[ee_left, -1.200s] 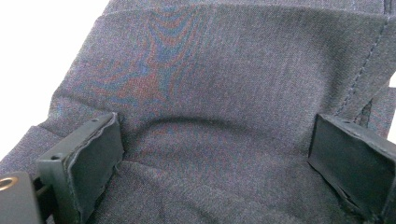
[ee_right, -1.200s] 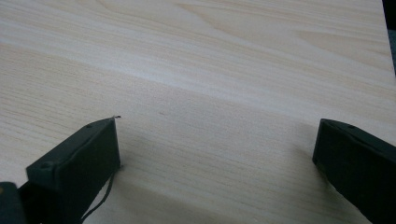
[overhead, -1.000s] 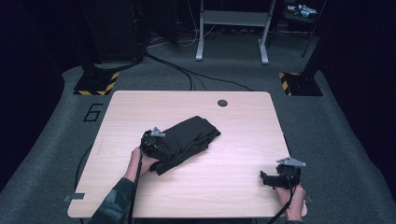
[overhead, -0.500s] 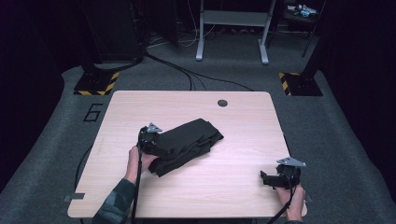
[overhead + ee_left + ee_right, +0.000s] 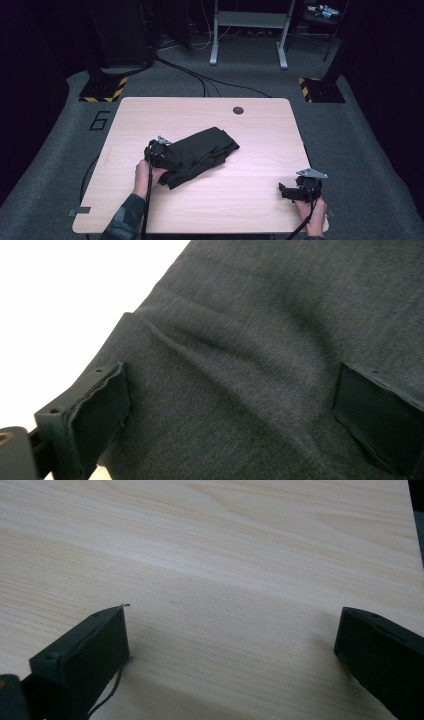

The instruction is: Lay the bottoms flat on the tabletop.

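Note:
A folded dark cloth (image 5: 200, 152) lies near the middle of the light wooden table (image 5: 260, 125). My left gripper (image 5: 159, 150) sits at the cloth's left end, over it. In the left gripper view its jaws stand wide apart, and the dark grey cloth (image 5: 260, 350) spreads between and beyond them; nothing is pinched. My left gripper (image 5: 227, 405) is open. My right gripper (image 5: 292, 191) rests near the table's front right corner, far from the cloth. Bare wood (image 5: 225, 580) lies between its spread jaws, so the right gripper (image 5: 230, 645) is open and holds nothing.
A round cable hole (image 5: 238, 110) sits near the table's far edge. Beyond the table are a black stand with striped feet (image 5: 102, 90), floor cables (image 5: 200, 80) and a metal frame (image 5: 250, 30). Grey carpet surrounds the table.
My left gripper has slid left and slightly away along the cloth's left end, and the cloth has shifted a little. The right gripper has stayed put.

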A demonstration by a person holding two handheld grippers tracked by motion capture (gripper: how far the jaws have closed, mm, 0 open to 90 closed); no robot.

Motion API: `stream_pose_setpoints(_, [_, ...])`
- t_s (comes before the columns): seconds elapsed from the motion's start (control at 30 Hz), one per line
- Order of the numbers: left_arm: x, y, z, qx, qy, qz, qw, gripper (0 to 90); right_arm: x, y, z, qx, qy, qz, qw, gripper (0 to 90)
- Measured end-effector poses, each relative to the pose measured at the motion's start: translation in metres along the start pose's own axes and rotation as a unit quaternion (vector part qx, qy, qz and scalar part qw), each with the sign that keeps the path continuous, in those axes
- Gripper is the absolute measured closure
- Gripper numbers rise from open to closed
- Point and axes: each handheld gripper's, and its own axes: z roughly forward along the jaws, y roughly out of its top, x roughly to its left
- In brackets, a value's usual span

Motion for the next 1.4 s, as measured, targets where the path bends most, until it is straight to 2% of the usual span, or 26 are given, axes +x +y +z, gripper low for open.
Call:
stream_pose_setpoints(0.13, [0.003,-0.001,0.001,-0.012,-0.02,0.009,0.9997,3.4,0.0,0.0,0.0,0.0,0.0,0.0,1.0,0.2])
stream_pose_setpoints(0.27, [0.005,-0.002,0.002,-0.016,-0.038,0.029,0.9987,3.3,0.0,0.0,0.0,0.0,0.0,0.0,1.0,0.2])
stream_pose_setpoints(0.43, [-0.004,0.003,0.007,-0.021,-0.064,0.059,0.996,3.3,0.0,0.0,0.0,0.0,0.0,0.0,1.0,0.1])
stream_pose_setpoints(0.5, [-0.011,0.005,0.011,-0.027,-0.08,0.072,0.9938,3.3,0.0,0.0,0.0,-0.001,0.0,0.0,1.0,0.1])
stream_pose_setpoints(0.67, [-0.027,0.01,0.015,-0.028,-0.116,0.111,0.9866,3.4,0.0,0.0,0.0,0.0,0.0,0.0,1.0,0.1])
stream_pose_setpoints(0.8, [-0.042,0.01,0.017,-0.034,-0.14,0.124,0.9817,3.4,0.0,0.0,0.0,0.0,0.0,0.0,1.0,0.2])
stream_pose_setpoints(0.97, [-0.059,0.012,0.017,-0.031,-0.165,0.152,0.974,3.4,0.0,0.0,0.0,-0.001,-0.001,0.003,1.0,0.5])
stream_pose_setpoints(1.03, [-0.063,0.014,0.016,-0.033,-0.162,0.155,0.974,3.1,0.0,0.0,0.0,-0.001,0.0,0.005,1.0,0.6])
stream_pose_setpoints(1.07, [-0.063,0.015,0.014,-0.036,-0.157,0.15,0.9755,2.8,0.0,0.0,0.0,-0.002,-0.001,0.004,1.0,0.7])
stream_pose_setpoints(1.2, [-0.062,0.02,0.0,-0.054,-0.155,0.132,0.9776,0.0,0.0,-0.001,-0.001,-0.002,0.0,0.008,1.0,1.0])
stream_pose_setpoints(1.27, [-0.065,0.022,-0.011,-0.07,-0.153,0.131,0.977,0.0,0.0,-0.001,0.0,-0.003,-0.001,0.006,1.0,1.0])
stream_pose_setpoints(1.33, [-0.071,0.026,-0.022,-0.084,-0.142,0.133,0.9773,0.0,0.0,-0.001,-0.001,-0.002,-0.001,0.009,1.0,1.0])
stream_pose_setpoints(1.4, [-0.079,0.03,-0.029,-0.087,-0.144,0.139,0.9759,0.0,0.0,-0.001,-0.001,-0.002,-0.001,0.008,1.0,1.0])
